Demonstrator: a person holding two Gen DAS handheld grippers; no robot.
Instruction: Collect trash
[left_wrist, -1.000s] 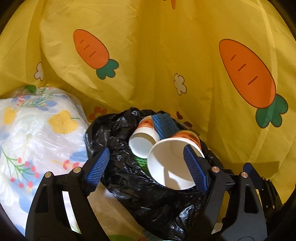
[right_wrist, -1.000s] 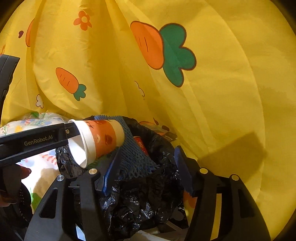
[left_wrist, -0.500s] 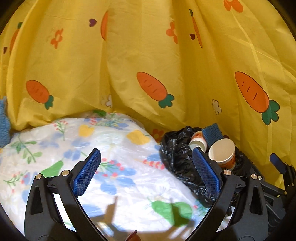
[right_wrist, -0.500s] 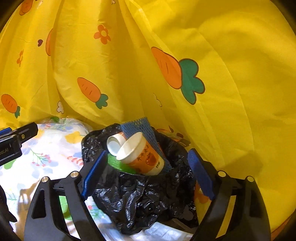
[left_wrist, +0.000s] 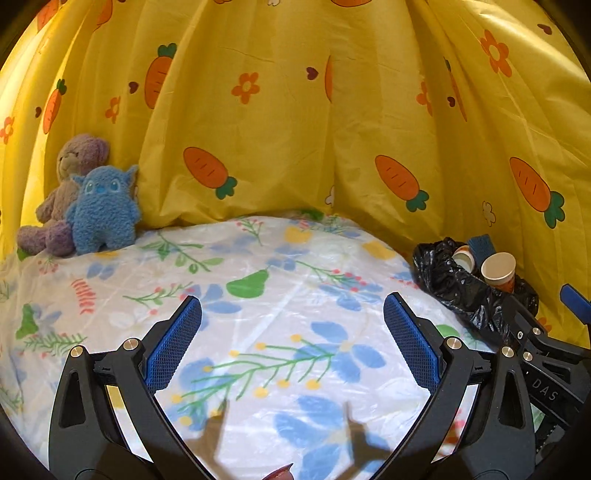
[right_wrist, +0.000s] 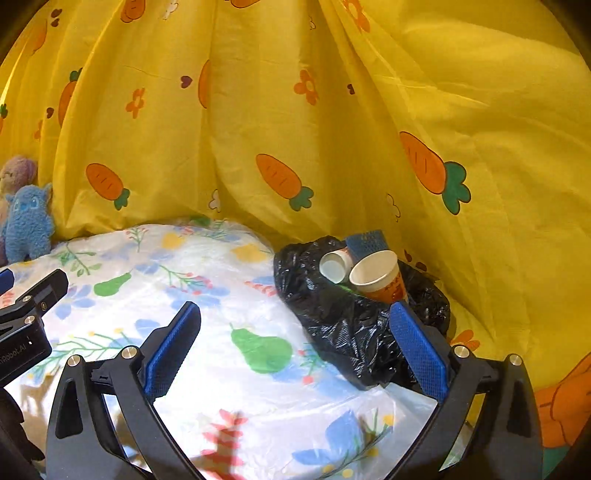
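The left gripper (left_wrist: 291, 339) stands released, its blue-padded jaws spread wide with nothing between them, above the middle of a surface covered by a glossy white plastic sheet printed with blue flowers, green pears and red sprigs (left_wrist: 258, 258). Its jaws have just been opening. The right gripper (right_wrist: 295, 343) is likewise released and has just been opening; no thing lies between its pads, and its right jaw overlaps the near side of a crumpled black plastic trash bag (right_wrist: 332, 321) in the picture, though contact cannot be told.

That trash bag sits at the right edge of the surface, close against a yellow fabric backdrop printed with orange carrots and small flowers (left_wrist: 295, 129). In the mouth of the bag lie two paper cups: a larger white-and-orange paper cup (right_wrist: 378, 275) with its open rim tilted toward the camera, and just beside it on the left a smaller white paper cup (right_wrist: 334, 266), also tipped on its side. Behind the cups a piece of blue foam netting (right_wrist: 367, 242) sticks up from the bag.

At the far left corner of the surface, against the backdrop, sit two soft toys: a fuzzy blue plush monster (left_wrist: 103, 210) in front and a mauve plush bear (left_wrist: 70, 173) touching it from behind. In the left wrist view the black frame of the right gripper shows at the lower right, just beside the bag.
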